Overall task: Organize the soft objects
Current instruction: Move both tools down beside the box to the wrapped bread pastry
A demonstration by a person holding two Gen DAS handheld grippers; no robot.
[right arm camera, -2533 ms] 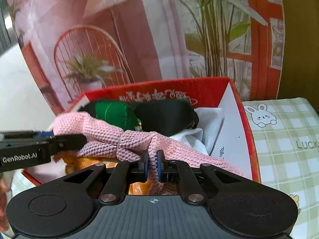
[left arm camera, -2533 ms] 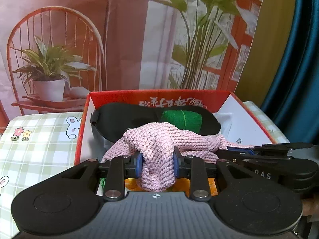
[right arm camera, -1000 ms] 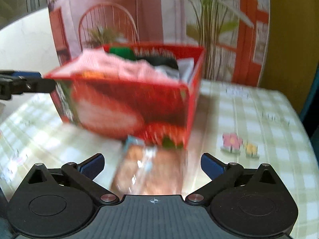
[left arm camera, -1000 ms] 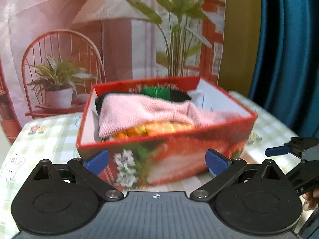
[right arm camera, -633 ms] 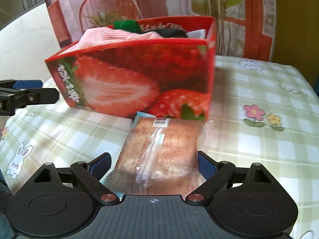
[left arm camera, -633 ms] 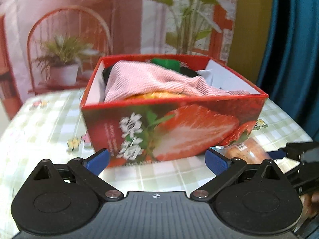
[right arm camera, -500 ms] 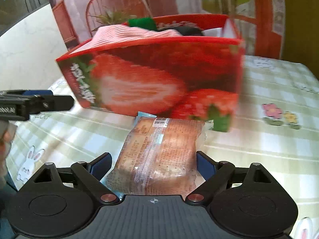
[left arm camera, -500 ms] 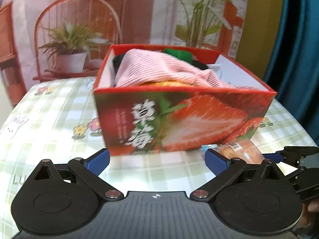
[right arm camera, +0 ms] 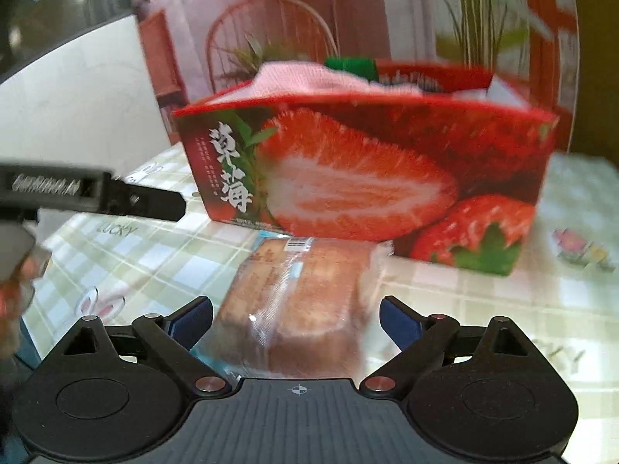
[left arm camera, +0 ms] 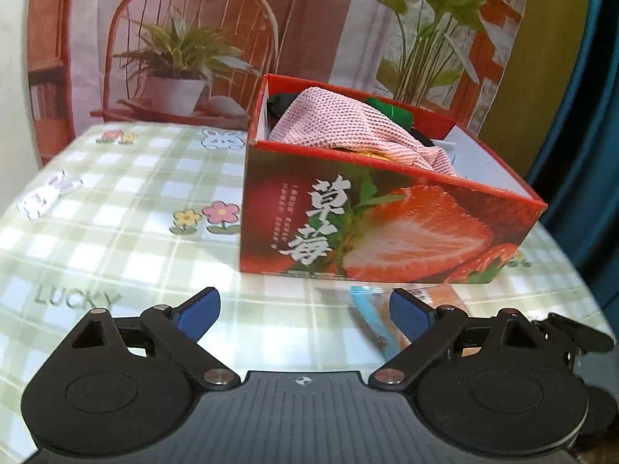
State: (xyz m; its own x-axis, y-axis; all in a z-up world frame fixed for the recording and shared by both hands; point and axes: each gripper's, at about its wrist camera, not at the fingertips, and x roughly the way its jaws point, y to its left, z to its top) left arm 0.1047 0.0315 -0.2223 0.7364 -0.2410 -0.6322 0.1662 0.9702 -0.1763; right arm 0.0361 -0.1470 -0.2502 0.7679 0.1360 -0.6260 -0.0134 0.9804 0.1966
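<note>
**Bread pack lined up, not gripped yet**

Bread pack (right arm camera: pixel 298 301) lies flat on the checked tablecloth (right arm camera: pixel 483 309), lower centre of the right wrist view, its far end touching or just short of the strawberry box (right arm camera: pixel 367 162) — can't tell which. In the left wrist view only a sliver of it shows at lower right, behind the right-hand pad.

Right gripper (right arm camera: pixel 296 323) is spread wide, low over the cloth, pointing along the table at the box, with the near end of the pack between its blue pads (right arm camera: pixel 193 323). Pads stand clear of the wrapper on both sides; nothing held.

Left gripper (left arm camera: pixel 305 311) is also spread wide and empty, low and level, aimed at the box's near-left corner. It shows as a dark bar at mid left in the right view.

Box already holds a pink knit (left arm camera: pixel 348 131), something green (left arm camera: pixel 390 112) and dark fabric, heaped above the rim.

Risks, my read:
- Slick film — pads may slide or grab wrapper only, and the pack droops or drops on the lift.
- Hard squeeze crushes the bread.
- Box is full; the pack could perch on the knit and slide off.
- Right view is motion-blurred, so alignment is uncertain.
</note>
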